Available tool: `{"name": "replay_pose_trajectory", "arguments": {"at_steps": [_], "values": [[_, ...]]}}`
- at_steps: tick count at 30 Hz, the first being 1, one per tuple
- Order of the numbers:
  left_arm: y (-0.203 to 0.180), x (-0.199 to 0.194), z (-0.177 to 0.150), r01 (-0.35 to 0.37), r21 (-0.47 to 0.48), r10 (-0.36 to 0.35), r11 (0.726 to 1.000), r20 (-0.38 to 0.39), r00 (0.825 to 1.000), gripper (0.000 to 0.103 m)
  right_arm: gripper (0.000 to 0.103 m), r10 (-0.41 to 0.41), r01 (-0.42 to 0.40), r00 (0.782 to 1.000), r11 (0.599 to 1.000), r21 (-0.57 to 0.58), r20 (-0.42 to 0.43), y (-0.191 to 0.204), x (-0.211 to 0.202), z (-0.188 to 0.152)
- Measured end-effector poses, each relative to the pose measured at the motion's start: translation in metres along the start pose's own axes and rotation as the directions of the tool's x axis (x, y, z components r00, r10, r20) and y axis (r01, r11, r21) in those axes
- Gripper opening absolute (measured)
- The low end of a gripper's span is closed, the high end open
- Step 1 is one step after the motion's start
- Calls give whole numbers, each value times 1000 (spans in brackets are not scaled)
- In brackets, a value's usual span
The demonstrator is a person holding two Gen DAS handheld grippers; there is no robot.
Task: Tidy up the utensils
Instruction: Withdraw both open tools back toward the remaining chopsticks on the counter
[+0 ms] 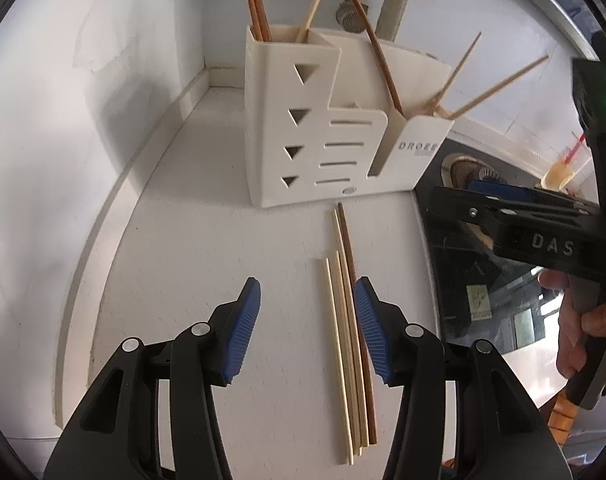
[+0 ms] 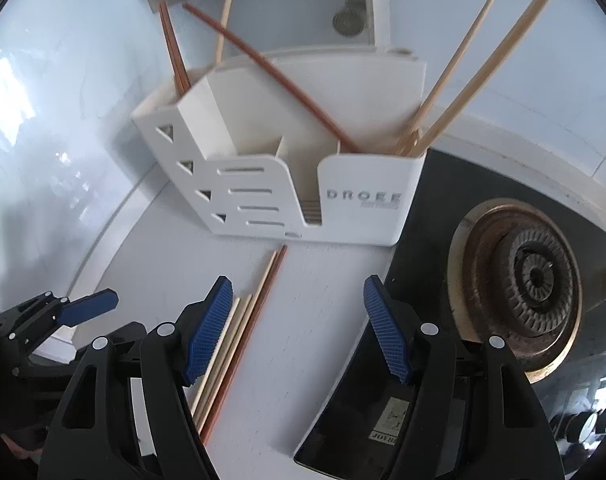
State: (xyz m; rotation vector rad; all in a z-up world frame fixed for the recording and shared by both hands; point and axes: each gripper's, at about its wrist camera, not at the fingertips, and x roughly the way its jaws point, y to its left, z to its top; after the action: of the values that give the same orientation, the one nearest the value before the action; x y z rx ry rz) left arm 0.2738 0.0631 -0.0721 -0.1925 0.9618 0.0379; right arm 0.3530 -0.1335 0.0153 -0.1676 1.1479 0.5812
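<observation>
A white utensil holder [image 1: 303, 128] stands on the white counter [image 1: 223, 240] and holds several chopsticks, brown and pale. It also shows in the right wrist view [image 2: 359, 208]. Several loose chopsticks [image 1: 349, 320] lie on the counter in front of it, also seen in the right wrist view [image 2: 243, 332]. My left gripper [image 1: 307, 328] is open and empty, low over the counter, with the loose chopsticks beside its right finger. My right gripper [image 2: 299, 332] is open and empty, with the loose chopsticks under its left finger. It also shows in the left wrist view [image 1: 503, 208].
A black glass stove top [image 2: 423, 208] with a gas burner [image 2: 531, 276] lies right of the counter. A white wall [image 1: 83, 100] runs along the left. The left gripper shows at the left edge of the right wrist view [image 2: 75, 308].
</observation>
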Motion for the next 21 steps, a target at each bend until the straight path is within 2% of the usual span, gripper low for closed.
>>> {"name": "replay_pose_trajectory", "arguments": {"at_steps": [7,13,21], "values": [[1,11,-12,4,5,-4,1000,-48,999,50,68,22,-20,992,1000,20,-122,3,25,-4],[-1,20,-20,18,18,-16,1000,-90,996,50,68,36,-29,974,999,33,-225,6,47,-10],[-4,33,-28,31,43,-24,999,-151,988,51,68,48,-39,953,999,37,-298,11,69,-15]]}}
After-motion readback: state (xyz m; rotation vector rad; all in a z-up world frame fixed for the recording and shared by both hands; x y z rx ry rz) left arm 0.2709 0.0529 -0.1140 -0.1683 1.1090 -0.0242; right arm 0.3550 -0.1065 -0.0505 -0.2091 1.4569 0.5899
